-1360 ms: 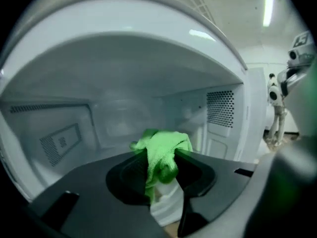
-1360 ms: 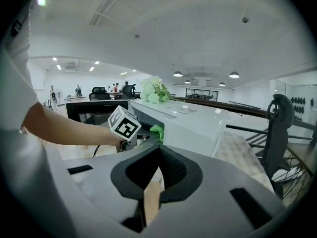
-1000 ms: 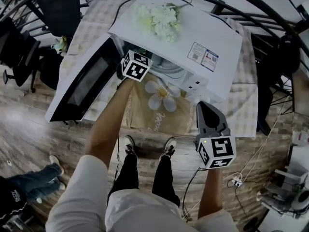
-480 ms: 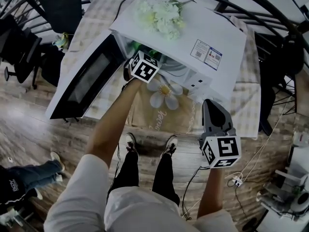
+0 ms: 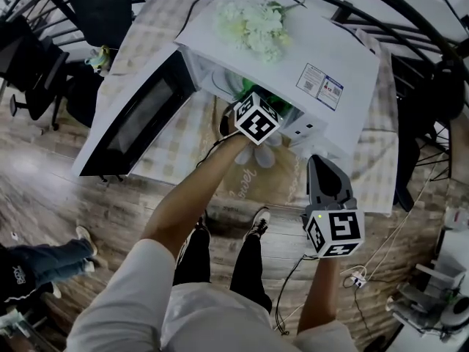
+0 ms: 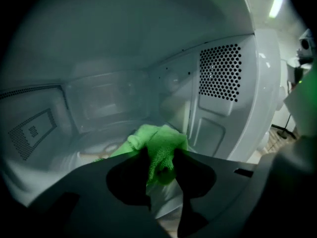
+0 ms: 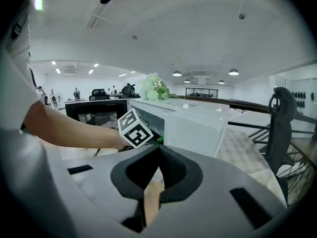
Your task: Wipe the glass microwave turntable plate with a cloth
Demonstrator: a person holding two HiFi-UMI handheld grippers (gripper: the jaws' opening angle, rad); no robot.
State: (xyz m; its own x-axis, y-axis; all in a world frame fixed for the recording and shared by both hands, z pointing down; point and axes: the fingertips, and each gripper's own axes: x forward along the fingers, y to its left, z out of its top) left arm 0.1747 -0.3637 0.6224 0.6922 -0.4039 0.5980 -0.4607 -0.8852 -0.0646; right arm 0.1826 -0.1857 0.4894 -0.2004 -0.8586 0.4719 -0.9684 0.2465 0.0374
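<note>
Two tools show. The left tool reaches into the open microwave on the counter and is clenched on a green cloth. The cloth rests above the hazy glass turntable plate on the oven floor. The right tool is pinched together, empty, at the counter's near edge.

The ceiling lights are shining evenly over the bright room, while the microwave interior is looking dim and hazy, and all views are bending and darkening toward their fisheye edges.
</note>
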